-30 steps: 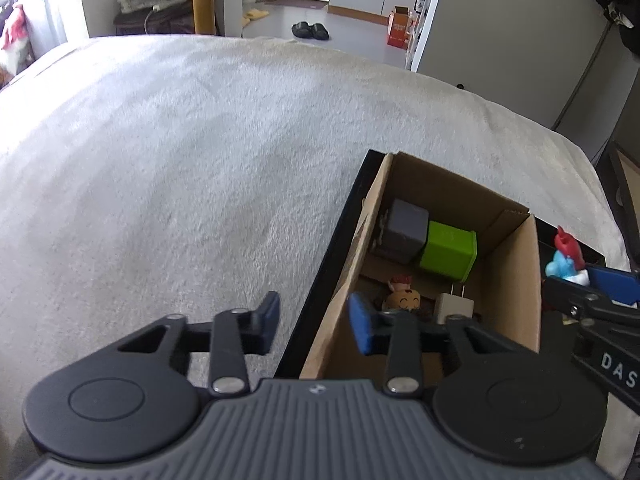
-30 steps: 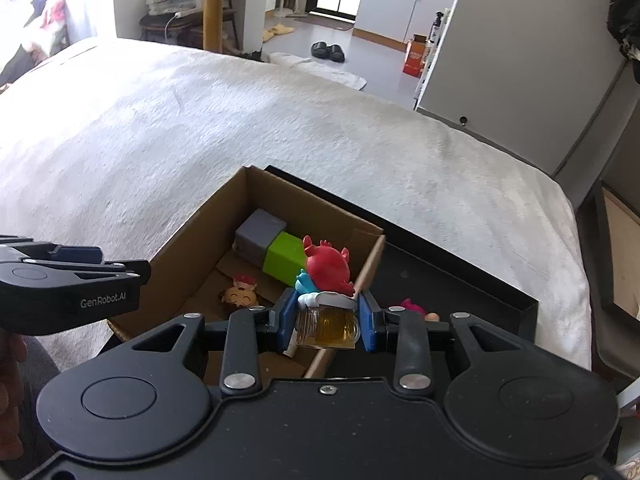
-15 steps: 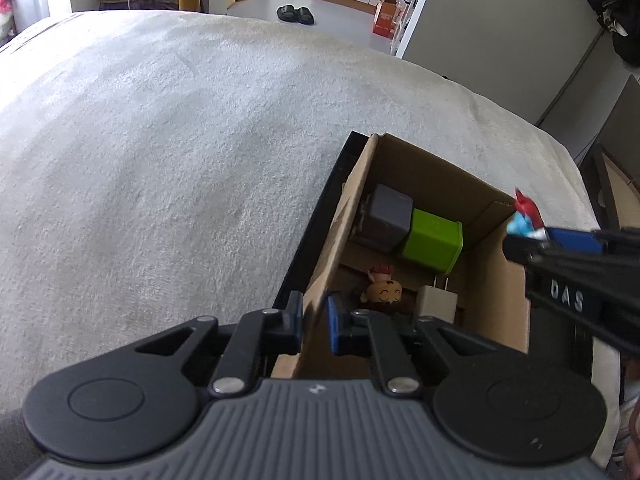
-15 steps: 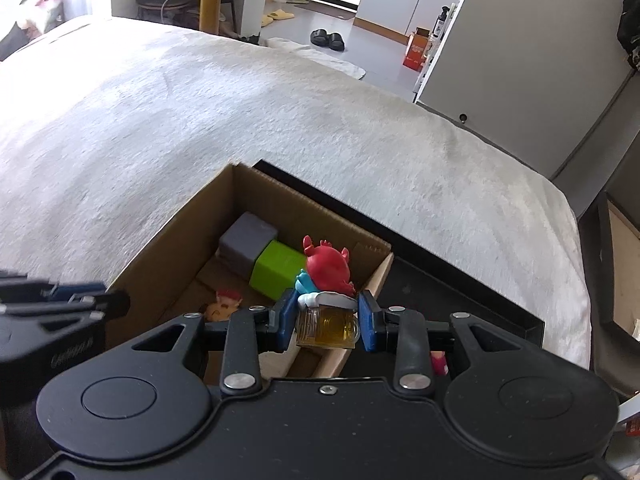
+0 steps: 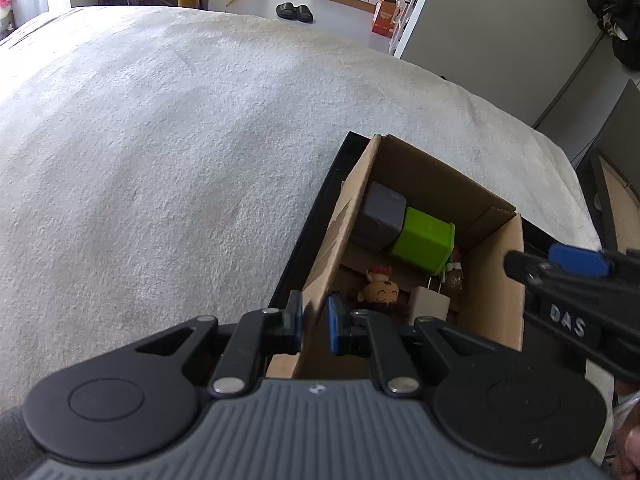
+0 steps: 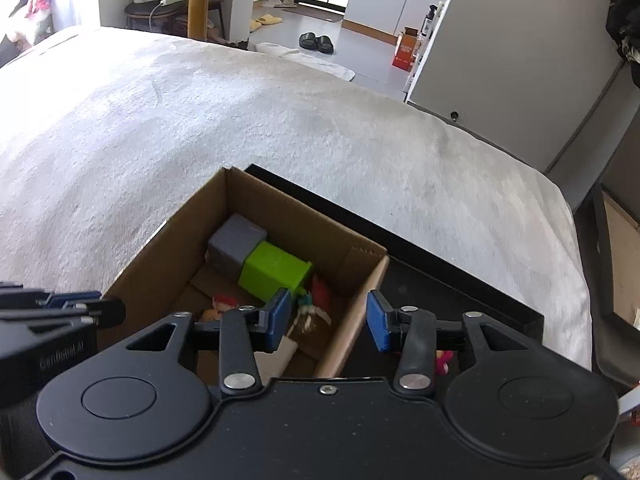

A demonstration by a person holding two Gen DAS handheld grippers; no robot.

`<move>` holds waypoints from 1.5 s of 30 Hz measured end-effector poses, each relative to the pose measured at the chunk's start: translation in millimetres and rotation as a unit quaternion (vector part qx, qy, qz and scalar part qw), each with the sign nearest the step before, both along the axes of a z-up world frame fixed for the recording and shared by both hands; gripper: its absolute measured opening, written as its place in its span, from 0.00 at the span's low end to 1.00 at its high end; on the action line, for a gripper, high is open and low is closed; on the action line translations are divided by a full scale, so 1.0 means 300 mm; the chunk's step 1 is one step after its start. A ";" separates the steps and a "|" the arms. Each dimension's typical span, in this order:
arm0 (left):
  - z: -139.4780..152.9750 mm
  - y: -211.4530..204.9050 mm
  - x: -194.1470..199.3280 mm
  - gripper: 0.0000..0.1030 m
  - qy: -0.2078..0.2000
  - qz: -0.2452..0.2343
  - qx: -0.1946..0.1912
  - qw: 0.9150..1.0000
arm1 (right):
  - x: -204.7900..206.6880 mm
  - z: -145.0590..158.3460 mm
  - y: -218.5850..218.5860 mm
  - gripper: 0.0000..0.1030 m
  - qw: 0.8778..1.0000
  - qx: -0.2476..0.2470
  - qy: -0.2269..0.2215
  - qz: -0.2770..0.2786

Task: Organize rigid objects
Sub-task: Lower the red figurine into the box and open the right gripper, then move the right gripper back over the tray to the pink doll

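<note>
Now the left gripper (image 5: pixel 314 324) is clamped on the cardboard box (image 5: pixel 498 308) wall. The right gripper (image 6: pixel 326 322), jaws just opening with nothing between them, hangs above the red-topped figurine (image 6: pixel 312 312), lying inside. Past its right finger, a pink toy (image 6: pixel 444 358) waits outside.

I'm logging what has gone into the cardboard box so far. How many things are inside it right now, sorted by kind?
Square plastic blocks: 2, the grey block and the lime-green block
Toy figures: 2, the smiling round-faced figure and the red-topped figure with an amber base
White plug-in charger: 1
Total: 5 in the brown cardboard box
</note>
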State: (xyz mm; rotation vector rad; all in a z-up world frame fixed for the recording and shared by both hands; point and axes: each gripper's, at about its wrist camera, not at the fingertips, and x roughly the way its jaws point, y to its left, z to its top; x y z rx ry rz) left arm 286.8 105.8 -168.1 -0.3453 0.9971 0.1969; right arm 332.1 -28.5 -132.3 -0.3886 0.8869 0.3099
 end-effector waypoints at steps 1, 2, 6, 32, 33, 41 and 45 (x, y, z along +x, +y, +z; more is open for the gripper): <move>0.003 -0.002 0.002 0.11 0.004 0.001 0.003 1.000 | -0.005 0.002 -0.011 0.42 1.000 0.002 0.001 -0.002; 0.009 -0.006 0.002 0.13 0.006 0.001 0.009 1.000 | -0.010 0.005 -0.024 0.42 1.000 0.004 0.001 -0.006; 0.036 -0.023 -0.002 0.17 0.011 0.001 0.027 1.000 | -0.031 0.013 -0.065 0.48 1.000 0.014 0.003 -0.014; 0.129 -0.245 -0.005 0.79 0.000 -0.028 0.140 0.990 | -0.111 0.014 -0.331 0.75 0.994 0.092 -0.010 -0.062; 0.129 -0.253 -0.001 0.79 0.000 -0.028 0.144 0.989 | -0.110 0.011 -0.339 0.75 0.993 0.095 -0.010 -0.064; 0.126 -0.316 0.030 0.81 0.005 -0.038 0.176 0.984 | -0.088 -0.023 -0.401 0.84 0.990 0.121 -0.004 -0.072; 0.119 -0.348 0.052 0.81 0.008 -0.044 0.196 0.980 | -0.065 -0.043 -0.440 0.86 0.988 0.133 -0.001 -0.082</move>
